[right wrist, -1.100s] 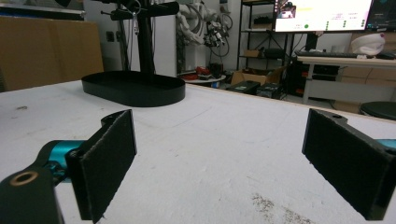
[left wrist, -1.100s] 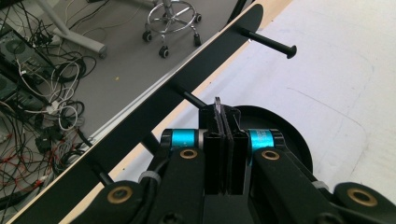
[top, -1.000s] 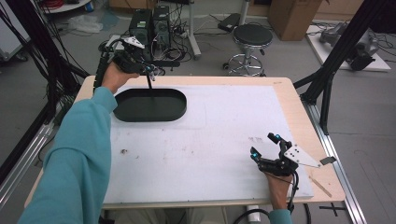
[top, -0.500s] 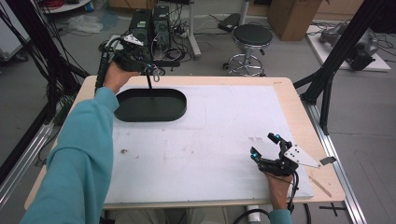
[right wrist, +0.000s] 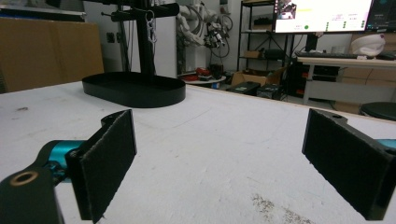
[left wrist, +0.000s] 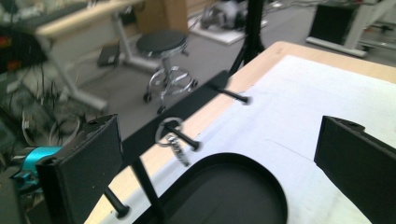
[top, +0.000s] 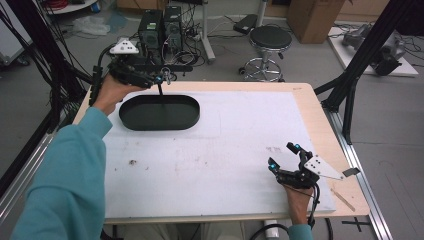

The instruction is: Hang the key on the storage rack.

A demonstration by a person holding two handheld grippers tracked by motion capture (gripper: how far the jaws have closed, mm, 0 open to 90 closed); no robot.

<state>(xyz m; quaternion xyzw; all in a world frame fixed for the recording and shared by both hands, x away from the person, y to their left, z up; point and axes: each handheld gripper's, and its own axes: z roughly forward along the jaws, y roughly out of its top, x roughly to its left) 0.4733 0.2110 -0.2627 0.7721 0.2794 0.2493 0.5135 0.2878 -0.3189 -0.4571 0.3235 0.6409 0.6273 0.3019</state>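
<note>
Both grippers are held with jaws apart — left gripper (top: 162, 77) above the stand's (top: 161, 89) crossbar over the tray (top: 159, 113), right gripper (top: 290, 159) near the mat (top: 210, 150).

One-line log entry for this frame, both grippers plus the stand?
left gripper: open, over stand's crossbar | right gripper: open, idle near table edge | black stand: upright in oval base, carabiner hanging
</note>
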